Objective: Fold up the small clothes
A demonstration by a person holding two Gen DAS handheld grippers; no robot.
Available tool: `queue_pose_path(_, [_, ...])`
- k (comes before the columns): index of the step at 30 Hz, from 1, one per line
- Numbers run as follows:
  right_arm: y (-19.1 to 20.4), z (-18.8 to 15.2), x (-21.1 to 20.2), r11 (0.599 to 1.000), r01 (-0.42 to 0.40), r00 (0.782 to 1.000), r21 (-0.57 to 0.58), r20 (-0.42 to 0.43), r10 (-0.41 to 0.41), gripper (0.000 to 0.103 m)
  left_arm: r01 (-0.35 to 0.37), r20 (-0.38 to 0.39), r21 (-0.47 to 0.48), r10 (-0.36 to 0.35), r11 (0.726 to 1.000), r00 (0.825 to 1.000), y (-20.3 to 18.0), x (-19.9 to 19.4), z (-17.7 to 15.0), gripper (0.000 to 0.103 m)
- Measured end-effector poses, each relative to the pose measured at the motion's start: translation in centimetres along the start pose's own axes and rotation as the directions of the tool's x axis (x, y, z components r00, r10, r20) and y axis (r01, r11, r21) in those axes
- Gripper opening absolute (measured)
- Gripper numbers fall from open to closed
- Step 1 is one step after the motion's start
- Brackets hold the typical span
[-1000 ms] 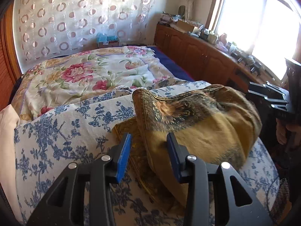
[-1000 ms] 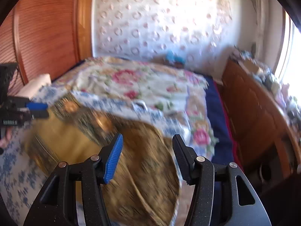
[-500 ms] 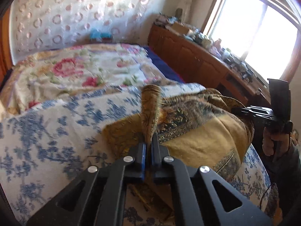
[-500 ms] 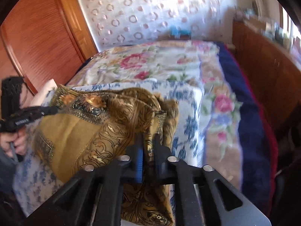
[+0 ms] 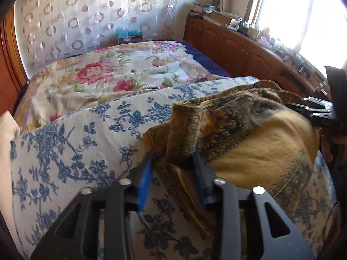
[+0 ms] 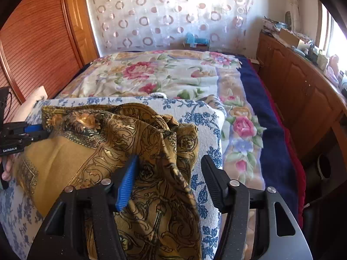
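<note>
A mustard-gold patterned cloth (image 5: 256,143) lies bunched on a white sheet with blue flowers (image 5: 71,138); it also shows in the right wrist view (image 6: 121,143). My left gripper (image 5: 173,177) is open, its jaws apart around a raised fold at the cloth's left edge. My right gripper (image 6: 169,177) is open, its jaws apart over the crumpled right end of the cloth. Each gripper shows at the edge of the other's view: the right one (image 5: 312,110), the left one (image 6: 28,132).
A floral bedspread (image 6: 164,75) covers the bed behind, with a dark blue blanket (image 6: 266,130) along its right side. A wooden cabinet (image 6: 303,91) with clutter runs along the window wall. A wooden sliding door (image 6: 36,43) stands at the left.
Half a second ago both grippers were shut on folds of the cloth. Now both have opened and the cloth has dropped onto the sheet.
</note>
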State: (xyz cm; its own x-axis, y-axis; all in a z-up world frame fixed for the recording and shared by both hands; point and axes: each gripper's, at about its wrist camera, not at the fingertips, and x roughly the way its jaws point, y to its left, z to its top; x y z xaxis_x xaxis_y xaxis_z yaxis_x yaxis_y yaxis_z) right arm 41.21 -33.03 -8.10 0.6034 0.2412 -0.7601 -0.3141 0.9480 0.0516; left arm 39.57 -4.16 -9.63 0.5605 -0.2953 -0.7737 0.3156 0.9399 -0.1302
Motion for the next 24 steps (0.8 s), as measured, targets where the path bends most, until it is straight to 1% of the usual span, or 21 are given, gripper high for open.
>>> queue_pose_path(4, [-0.4, 0.0, 0.7, 1.000, 0.010, 1.000, 0.005, -0.002, -0.010, 0.070, -0.015, 0.011, 0.023, 0.015, 1.000, 1.000, -0.3, 0.3, 0.1, 0.042])
queue_pose_path(9, [-1.0, 0.0, 1.4, 0.999, -0.025, 1.000, 0.034, -0.013, 0.025, 0.070, -0.012, 0.006, 0.016, 0.011, 1.000, 1.000, -0.1, 0.7, 0.7, 0.046])
queue_pose_path(12, [-1.4, -0.1, 1.8, 0.996, -0.061, 0.998, 0.069, -0.021, 0.063, 0.071, -0.005, 0.000, 0.002, 0.005, 1.000, 1.000, 0.0, 0.9, 1.0, 0.046])
queue_pose_path(14, [-1.4, 0.0, 1.8, 0.995, -0.068, 0.997, 0.068, -0.023, 0.069, 0.071, 0.001, 0.002, -0.004, -0.001, 1.000, 1.000, 0.1, 0.8, 1.0, 0.046])
queue_pose_path(15, [-1.3, 0.0, 1.8, 0.995, -0.068, 0.997, 0.067, -0.025, 0.070, 0.070, 0.007, 0.003, -0.006, -0.007, 1.000, 1.000, 0.1, 0.7, 1.0, 0.042])
queue_pose_path(16, [-1.3, 0.0, 1.8, 0.995, -0.075, 0.997, 0.067, -0.026, 0.077, 0.066, 0.025, 0.006, -0.011, -0.025, 1.000, 1.000, 0.1, 0.7, 1.0, 0.038])
queue_pose_path(17, [-1.2, 0.0, 1.7, 0.994, -0.085, 0.996, 0.065, -0.026, 0.087, 0.063, 0.039, 0.009, -0.015, -0.038, 0.999, 0.999, 0.1, 0.7, 1.0, 0.031])
queue_pose_path(18, [-1.2, 0.0, 1.7, 0.993, -0.095, 0.995, 0.063, -0.027, 0.097, 0.057, 0.049, 0.015, -0.018, -0.048, 0.999, 0.999, 0.2, 0.6, 1.1, 0.022])
queue_pose_path(19, [-1.0, -0.1, 1.7, 0.993, -0.104, 0.994, 0.060, -0.026, 0.106, 0.051, 0.070, 0.025, -0.021, -0.070, 0.997, 0.997, 0.1, 0.5, 1.1, 0.017])
queue_pose_path(20, [-0.8, -0.2, 1.7, 0.992, -0.113, 0.993, 0.052, -0.025, 0.114, 0.045, 0.089, 0.029, -0.025, -0.089, 0.996, 0.996, 0.0, 0.4, 1.0, 0.010])
queue_pose_path(21, [-0.5, -0.2, 1.6, 0.991, -0.126, 0.992, 0.043, -0.025, 0.128, 0.035, 0.101, 0.035, -0.026, -0.100, 0.995, 0.994, -0.1, 0.2, 0.9, 0.008])
queue_pose_path(22, [-0.2, -0.3, 1.6, 0.990, -0.139, 0.990, 0.034, -0.026, 0.140, 0.027, 0.100, 0.043, -0.022, -0.099, 0.995, 0.994, -0.1, -0.1, 0.9, 0.008])
queue_pose_path(23, [0.3, -0.4, 1.5, 0.990, -0.142, 0.989, 0.022, -0.026, 0.142, 0.024, 0.102, 0.056, -0.019, -0.101, 0.995, 0.993, -0.3, -0.5, 0.9, 0.008])
queue_pose_path(24, [0.7, -0.3, 1.2, 0.990, -0.137, 0.990, 0.012, -0.021, 0.138, 0.016, 0.109, 0.066, -0.021, -0.107, 0.994, 0.992, -0.3, -1.0, 0.8, 0.007])
